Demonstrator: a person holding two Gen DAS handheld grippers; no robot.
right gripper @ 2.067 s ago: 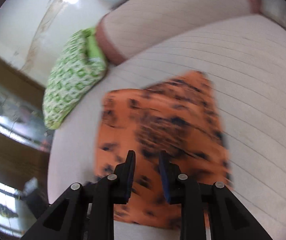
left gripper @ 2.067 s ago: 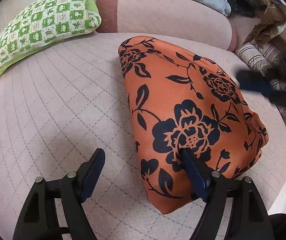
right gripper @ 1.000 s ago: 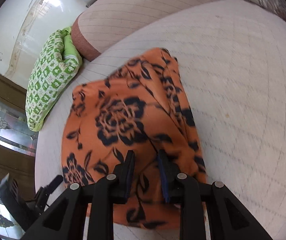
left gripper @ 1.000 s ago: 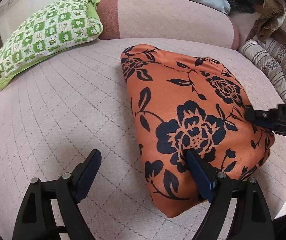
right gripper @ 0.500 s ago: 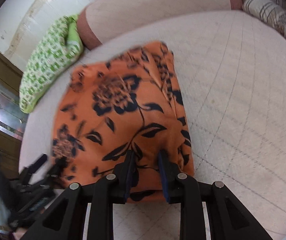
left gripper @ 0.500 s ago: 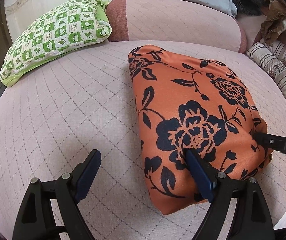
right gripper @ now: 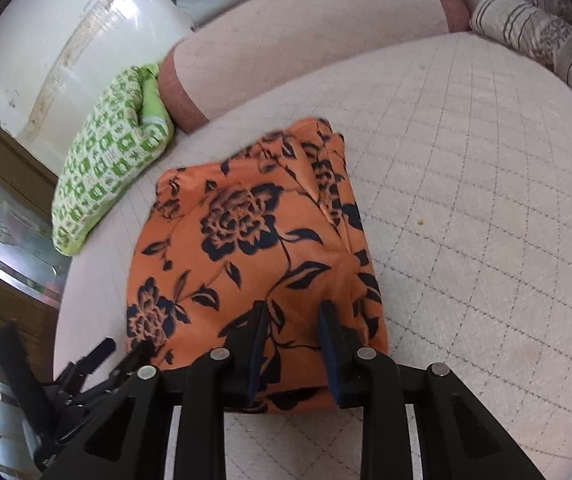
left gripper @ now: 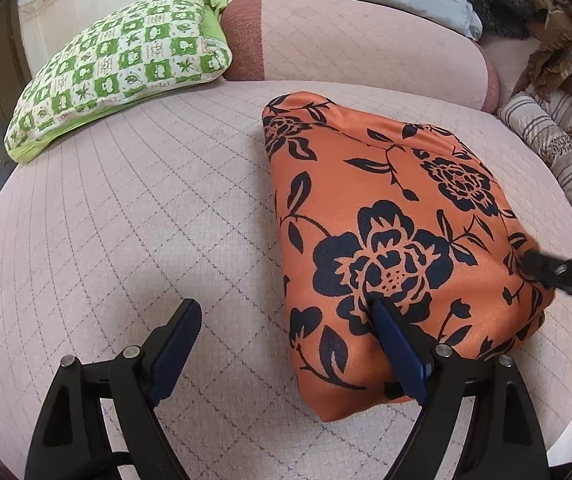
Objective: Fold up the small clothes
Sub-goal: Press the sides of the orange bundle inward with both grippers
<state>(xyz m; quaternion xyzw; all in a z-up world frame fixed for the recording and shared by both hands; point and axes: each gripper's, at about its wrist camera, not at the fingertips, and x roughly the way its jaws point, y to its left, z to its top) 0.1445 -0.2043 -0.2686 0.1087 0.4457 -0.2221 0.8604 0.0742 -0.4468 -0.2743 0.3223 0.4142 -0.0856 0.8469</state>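
Orange floral garment [left gripper: 389,216] is laid folded on the quilted sofa seat [left gripper: 134,208], long axis toward the backrest. Right gripper [right gripper: 291,340] is nearer, at its near edge, fingers opening with no cloth seen pinched. Left gripper [left gripper: 286,344] is spread wide, holding nothing. Underside layers are hidden.

place: home living room | evidence: quilted pink sofa [left gripper: 126,220]; green patterned cushion [left gripper: 118,64] on it; striped blankets [left gripper: 557,148] at its side

The folded garment [left gripper: 385,216] lies on the quilted cushion [left gripper: 126,220]; a pillow [left gripper: 122,64] sits behind to its left, a bolster [left gripper: 365,40] directly behind
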